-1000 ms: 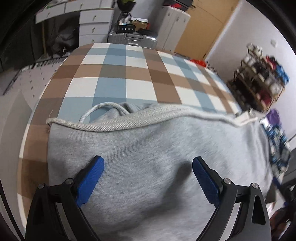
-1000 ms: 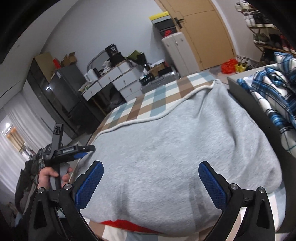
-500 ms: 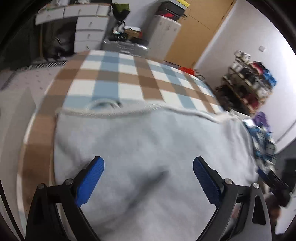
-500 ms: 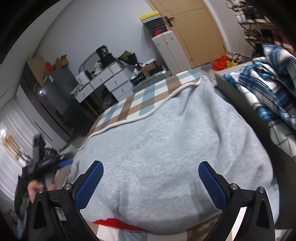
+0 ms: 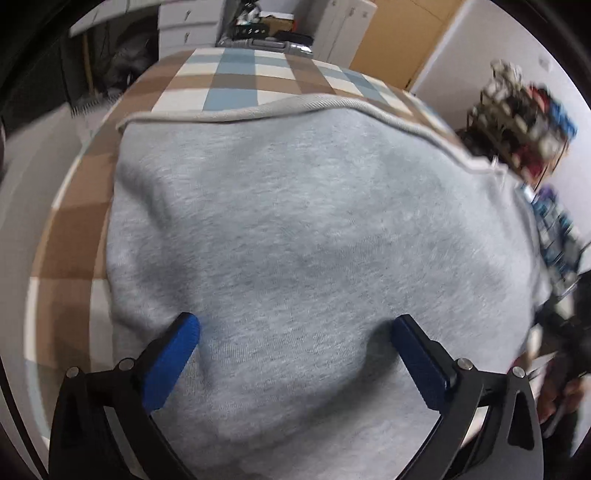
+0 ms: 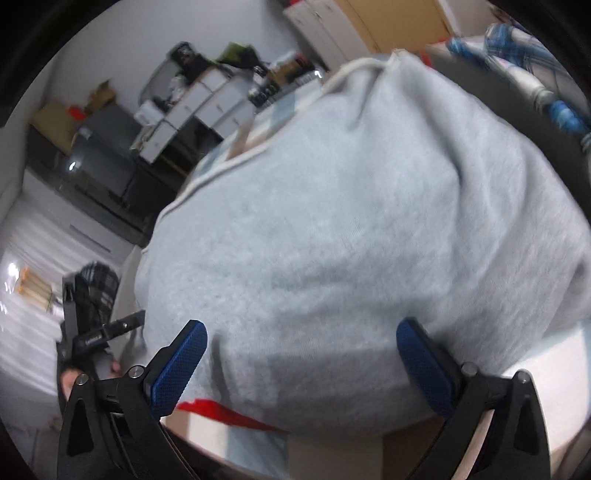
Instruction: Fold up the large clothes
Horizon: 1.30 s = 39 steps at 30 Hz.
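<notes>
A large grey sweatshirt lies spread on a bed with a brown, blue and white checked cover; its ribbed hem runs along the far side. My left gripper is open, its blue pads low over the near part of the grey cloth. My right gripper is open too, just above the near edge of the sweatshirt, where a red strip shows under the cloth. The left gripper also shows at the left of the right wrist view.
White drawers and a suitcase stand beyond the bed's far end. A shoe rack is at the right. A blue plaid garment lies in a dark bin right of the sweatshirt. A wooden door is behind.
Both grippers have dropped lower and closer to the sweatshirt, which now fills both views. The right wrist view has tilted. Both stay open.
</notes>
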### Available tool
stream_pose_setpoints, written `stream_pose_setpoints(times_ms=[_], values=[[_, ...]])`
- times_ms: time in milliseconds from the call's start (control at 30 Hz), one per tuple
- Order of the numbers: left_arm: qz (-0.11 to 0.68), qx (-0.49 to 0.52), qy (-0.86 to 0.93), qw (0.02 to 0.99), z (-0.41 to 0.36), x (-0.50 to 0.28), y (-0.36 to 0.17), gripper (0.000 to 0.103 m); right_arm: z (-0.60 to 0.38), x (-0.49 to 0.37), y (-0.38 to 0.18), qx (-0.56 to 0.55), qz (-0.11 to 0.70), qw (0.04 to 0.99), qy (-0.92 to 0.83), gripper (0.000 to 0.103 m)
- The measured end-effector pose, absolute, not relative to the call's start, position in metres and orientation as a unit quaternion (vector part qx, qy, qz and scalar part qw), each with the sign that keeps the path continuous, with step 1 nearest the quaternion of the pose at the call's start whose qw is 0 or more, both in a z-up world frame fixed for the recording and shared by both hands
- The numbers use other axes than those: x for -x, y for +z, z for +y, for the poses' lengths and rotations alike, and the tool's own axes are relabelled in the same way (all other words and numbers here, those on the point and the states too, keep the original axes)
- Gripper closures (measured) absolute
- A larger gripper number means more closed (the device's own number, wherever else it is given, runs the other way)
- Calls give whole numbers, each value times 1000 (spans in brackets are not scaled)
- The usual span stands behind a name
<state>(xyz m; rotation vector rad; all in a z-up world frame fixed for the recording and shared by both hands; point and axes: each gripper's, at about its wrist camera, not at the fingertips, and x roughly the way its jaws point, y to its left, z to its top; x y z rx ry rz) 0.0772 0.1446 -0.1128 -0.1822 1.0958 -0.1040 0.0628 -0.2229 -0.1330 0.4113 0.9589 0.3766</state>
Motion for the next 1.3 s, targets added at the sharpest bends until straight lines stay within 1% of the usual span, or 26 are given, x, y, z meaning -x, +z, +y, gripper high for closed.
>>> stream_pose_setpoints(times_ms=[67,133,200,267,333,400,467,633,767,900,1067,1300], values=[[518,68,-40,852,141,-77,-113,2,-222,-63,-135,-192,463,846,179,0],[516,87,-35,851,146,-75,-110,2,-229,-60,-129,-221,457,845,171,0],[501,122,-40,856,151,-71,-101,2,-246,-50,-120,-279,427,843,172,0],[470,158,-76,865,148,-65,-86,2,-264,-36,-110,-320,392,847,163,0],[430,171,-128,877,131,-59,-65,2,-278,-21,-106,-347,369,848,157,0],[401,160,-157,888,108,-57,-51,2,-284,-11,-109,-362,372,841,151,0],[389,145,-176,893,80,-59,-44,2,-289,-5,-116,-384,384,826,151,0],[441,133,-184,868,35,-93,-60,2,-301,-9,-130,-411,402,812,107,0],[471,113,-161,860,19,-102,-76,2,-306,-18,-142,-428,418,796,94,0],[480,68,-148,862,16,-93,-89,2,-308,-26,-149,-433,426,788,99,0],[465,-28,-138,874,-2,-79,-94,2,-303,-46,-151,-438,426,784,107,0],[471,-18,-139,871,3,-83,-93,2,-294,-88,-151,-431,434,782,119,0]])
